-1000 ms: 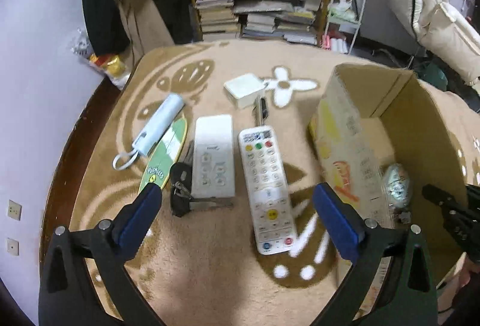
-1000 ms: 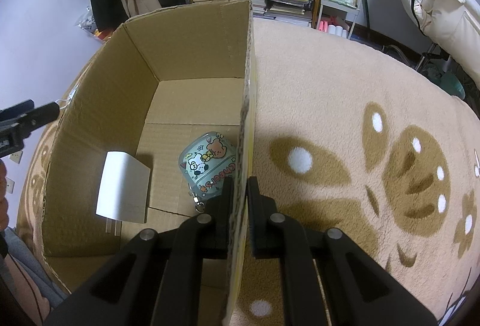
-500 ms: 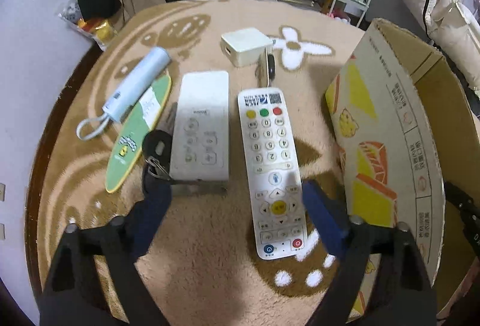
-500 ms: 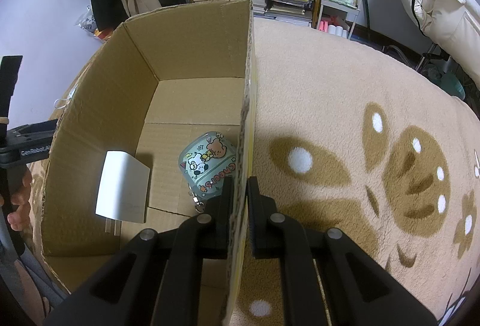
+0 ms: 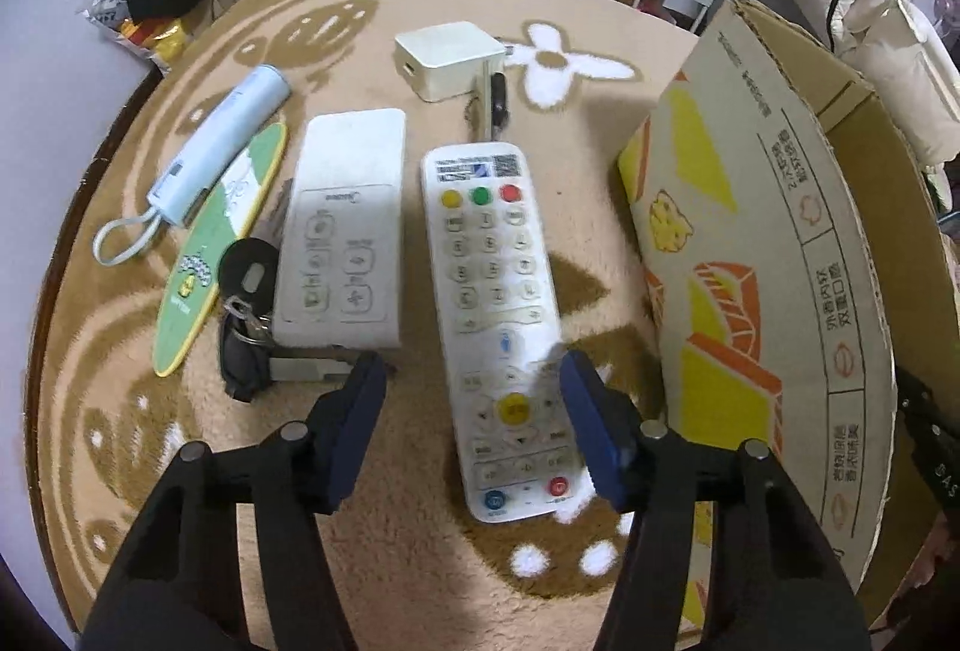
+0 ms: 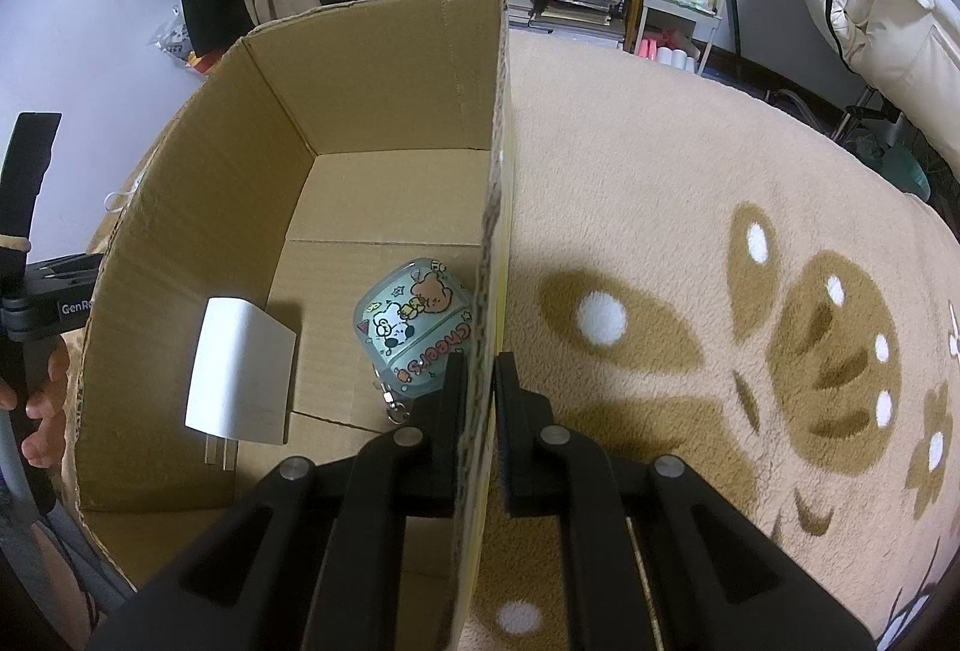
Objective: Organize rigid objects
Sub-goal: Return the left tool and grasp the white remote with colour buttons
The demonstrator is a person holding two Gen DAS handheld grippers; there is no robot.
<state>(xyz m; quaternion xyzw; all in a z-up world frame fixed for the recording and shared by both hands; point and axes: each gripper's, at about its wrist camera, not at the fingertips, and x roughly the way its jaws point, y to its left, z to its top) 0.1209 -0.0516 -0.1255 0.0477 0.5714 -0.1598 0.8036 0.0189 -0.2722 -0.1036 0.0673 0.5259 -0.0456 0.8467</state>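
lower now, the left gripper (image 5: 471, 399) is closing astride the remote (image 5: 501, 327), whose long axis runs twelve-to-six; right gripper (image 6: 478, 393) stays clamped on the box wall (image 6: 489, 255).

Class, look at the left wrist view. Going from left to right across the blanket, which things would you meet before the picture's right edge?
Pale blue power bank → green oval card → white flat remote → long remote with coloured buttons → cardboard box.

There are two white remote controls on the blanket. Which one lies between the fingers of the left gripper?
The long remote with coloured buttons, nearer the cardboard box; the left gripper is closing around its lower end. The wider plain remote lies outside.
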